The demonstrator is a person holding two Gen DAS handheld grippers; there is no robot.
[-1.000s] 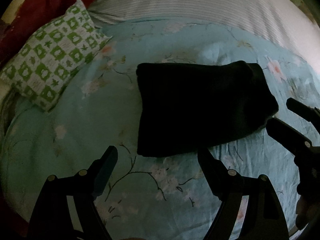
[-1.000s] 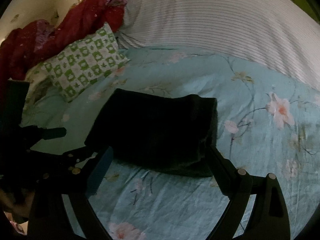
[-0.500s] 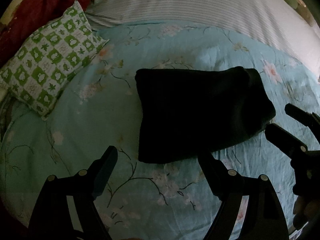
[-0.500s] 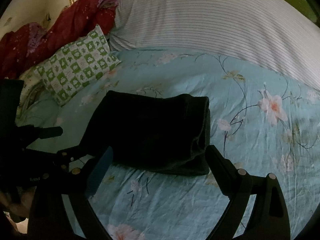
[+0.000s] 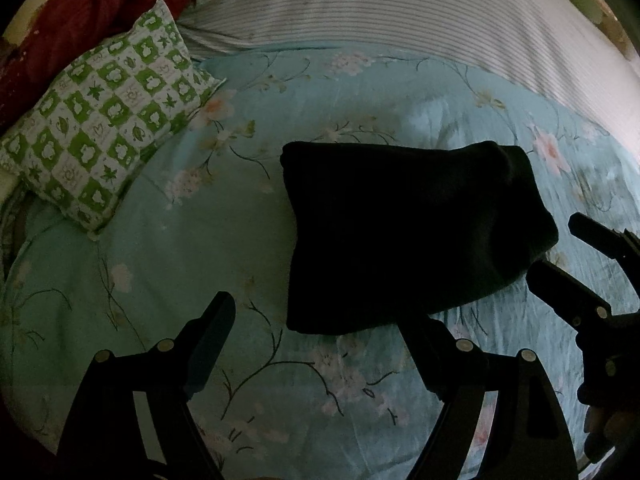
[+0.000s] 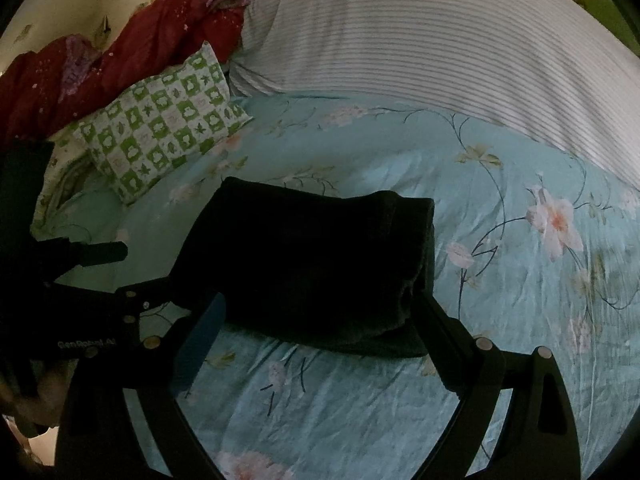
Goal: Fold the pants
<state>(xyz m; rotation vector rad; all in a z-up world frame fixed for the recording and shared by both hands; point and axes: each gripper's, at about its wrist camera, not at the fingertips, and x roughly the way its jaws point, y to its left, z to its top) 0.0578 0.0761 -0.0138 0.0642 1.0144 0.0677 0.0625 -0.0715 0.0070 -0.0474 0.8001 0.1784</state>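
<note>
Two grippers hang over a bed, both with jaws spread wide and holding nothing. Nearest in the left wrist view, the left gripper (image 5: 316, 332) frames a bare stretch of the sheet (image 5: 192, 264), pale blue with a printed pattern of branches and blossoms. Its right finger ends just at the near edge of the pants (image 5: 404, 232); whether it touches the cloth I cannot tell. The right gripper (image 5: 560, 252) shows at the right edge of that same view, its two fingers apart and pointing toward the right end of the pants.

Seen from the right wrist view, the right gripper (image 6: 320, 312) straddles the near edge of the pants (image 6: 316, 264), one finger at each side of the bundle. The left gripper (image 6: 120, 268) reaches in from the left of that view, with its fingers near the left end of the pants.

The pants lie folded into a dark, thick, roughly rectangular bundle in the middle of the bed, flat on the sheet, with layered edges showing at the right end.

Farther back on the left, a green and white checked pillow (image 5: 104, 124) rests on the sheet, well apart from the pants. Behind it lies a crumpled red blanket (image 6: 120, 52). A striped white duvet (image 5: 400, 12) spans the far side of the bed.
</note>
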